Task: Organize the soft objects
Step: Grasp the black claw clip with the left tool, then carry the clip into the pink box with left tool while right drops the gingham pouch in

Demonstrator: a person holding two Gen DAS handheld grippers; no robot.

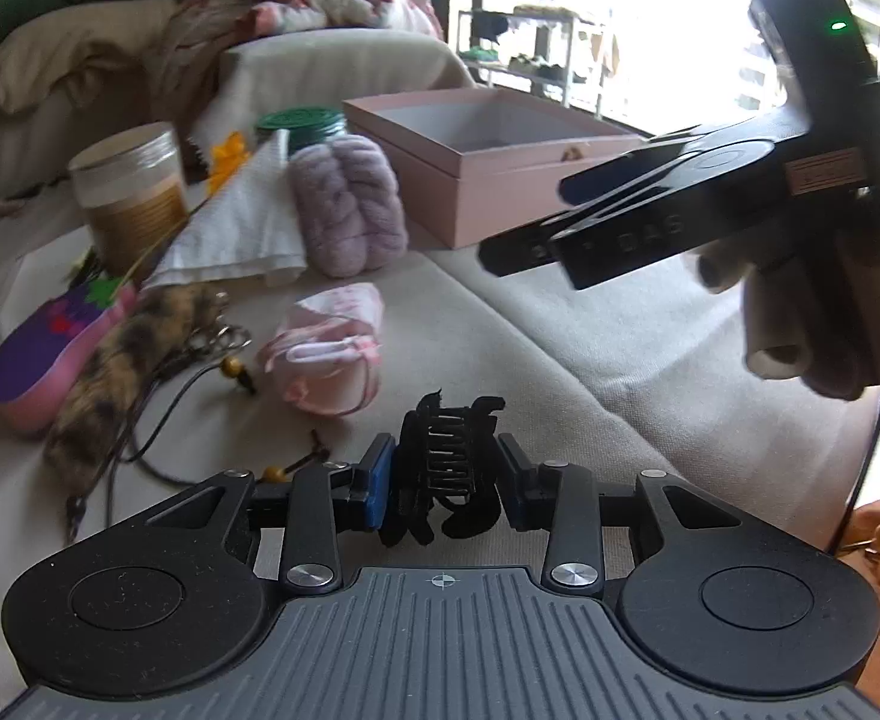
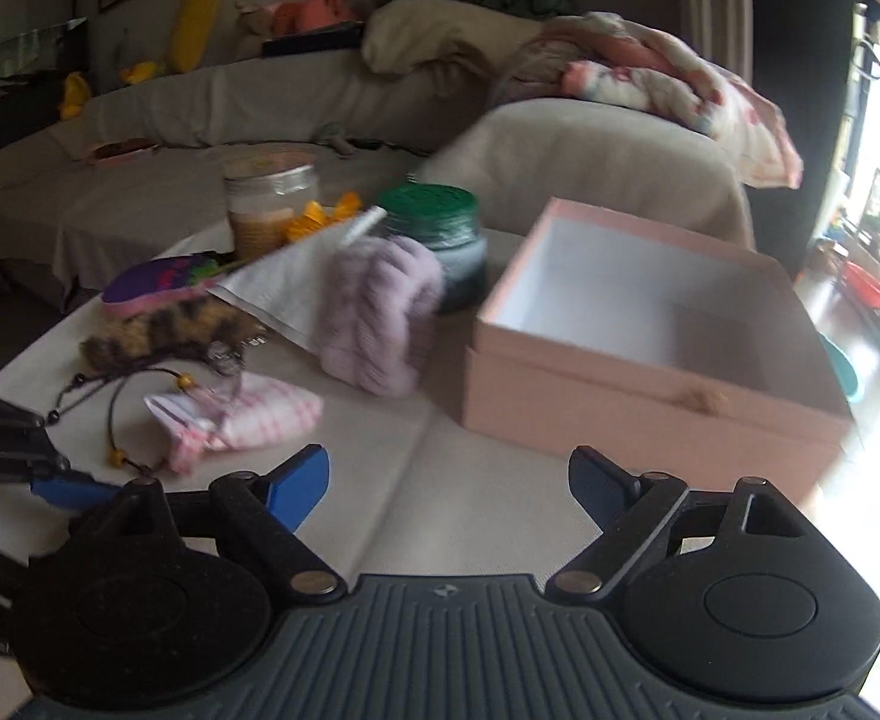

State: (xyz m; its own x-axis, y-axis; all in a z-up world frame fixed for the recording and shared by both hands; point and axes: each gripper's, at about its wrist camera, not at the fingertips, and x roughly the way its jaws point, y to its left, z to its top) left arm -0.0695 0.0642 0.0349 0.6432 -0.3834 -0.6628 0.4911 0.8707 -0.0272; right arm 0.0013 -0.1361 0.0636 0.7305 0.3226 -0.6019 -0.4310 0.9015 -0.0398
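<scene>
Nearest to me, at six o'clock in the left wrist view, I am seeing the left gripper (image 1: pixel 443 483) with its fingers (image 1: pixel 377 483) closing on a black claw hair clip (image 1: pixel 446 471), holding it just over the pale surface (image 1: pixel 530 324). Just past it, toward eleven o'clock, a pink checked pouch (image 1: pixel 326 348) is lying flat, with a beaded cord (image 1: pixel 200 402) and a spotted furry toy (image 1: pixel 122 372) at nine o'clock. Farther out at twelve o'clock, a lilac knitted roll (image 1: pixel 347 204) is standing beside the open pink box (image 1: pixel 488 162).

From the right wrist view, I am holding the right gripper (image 2: pixel 449 483) with fingers (image 2: pixel 299 486) spread wide and gripping nothing, hovering over the surface; the pink box is sitting at one o'clock, the lilac roll at eleven o'clock.
</scene>
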